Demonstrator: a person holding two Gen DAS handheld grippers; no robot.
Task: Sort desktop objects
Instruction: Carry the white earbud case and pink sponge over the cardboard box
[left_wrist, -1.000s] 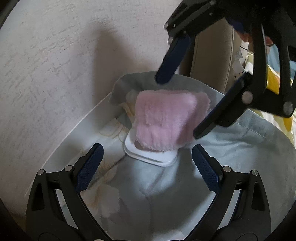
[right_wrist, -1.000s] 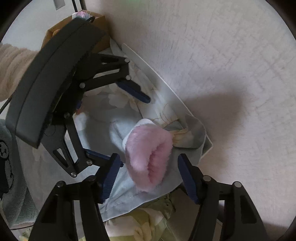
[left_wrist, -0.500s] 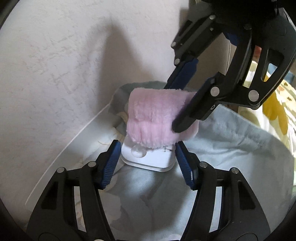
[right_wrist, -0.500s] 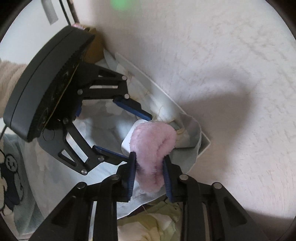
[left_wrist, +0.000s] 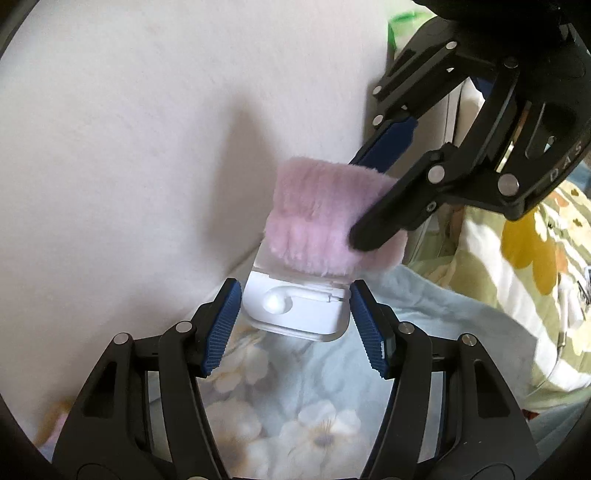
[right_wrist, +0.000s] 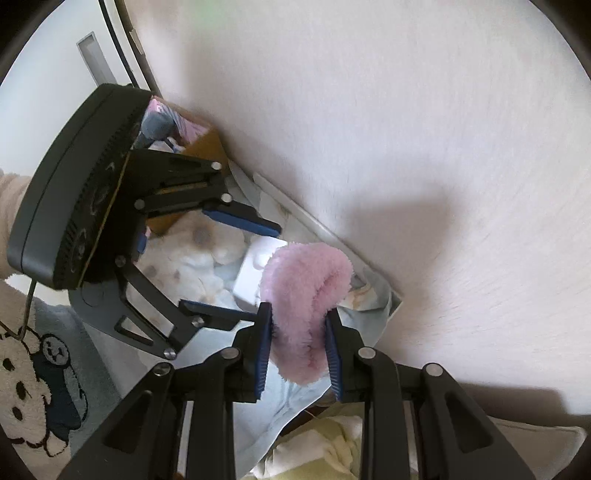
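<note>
Floral bedsheet (left_wrist: 295, 424) runs along the wall. Right tongs (right_wrist: 297, 343) clamped on pink fluffy pouch (right_wrist: 306, 295), held off the sheet. Left tongs (left_wrist: 293, 328) clamped on white earbud case (left_wrist: 299, 310), lid open, under the pouch near the wall edge.

Case (left_wrist: 295, 310) above bedsheet (left_wrist: 288, 417), under cover (left_wrist: 325, 218), beside wall (left_wrist: 129, 147).

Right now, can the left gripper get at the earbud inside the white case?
Probably not. The left gripper is clamped on the white case itself, so it is busy; the earbud lies exposed, since the right gripper holds the pink cover.
</note>
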